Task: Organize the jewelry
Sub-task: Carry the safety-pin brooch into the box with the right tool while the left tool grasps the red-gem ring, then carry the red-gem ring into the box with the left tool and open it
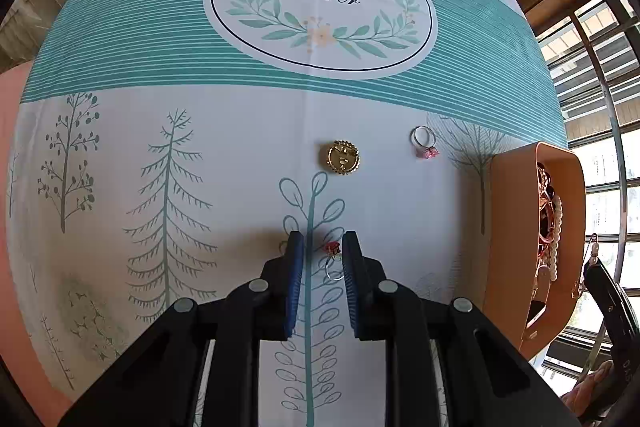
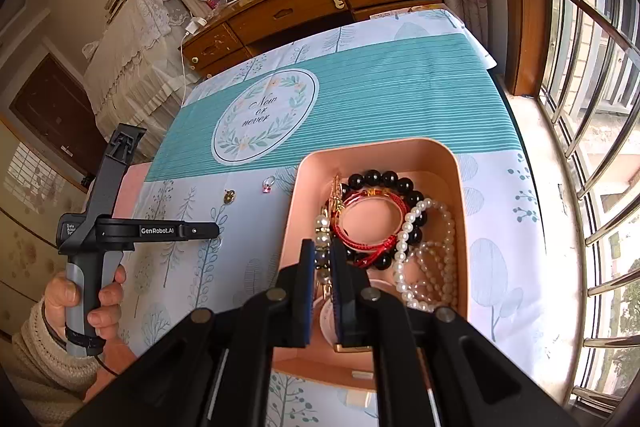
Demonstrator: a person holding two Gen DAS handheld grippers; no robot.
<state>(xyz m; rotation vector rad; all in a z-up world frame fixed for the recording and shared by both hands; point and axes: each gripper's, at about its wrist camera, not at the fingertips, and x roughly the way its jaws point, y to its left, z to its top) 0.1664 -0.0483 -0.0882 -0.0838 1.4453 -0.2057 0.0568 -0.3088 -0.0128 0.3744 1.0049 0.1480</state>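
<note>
On the table's near right edge, peach tray (image 2: 448, 163) holds bracelets, pearls | loose: red ring (image 1: 333, 259), gold brooch (image 1: 343, 157), pink ring (image 1: 425, 143) | left gripper (image 1: 322, 247) parted around red ring, unclosed | right gripper (image 2: 321, 251) narrow over tray, grip unclear | judged mostly done.

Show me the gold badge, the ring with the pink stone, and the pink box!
gold badge (image 1: 343, 157), left wrist view, middle of its round face.
ring with the pink stone (image 1: 421, 136), left wrist view, on the silver band.
pink box (image 2: 448, 163), right wrist view, on its far inner wall.
</note>
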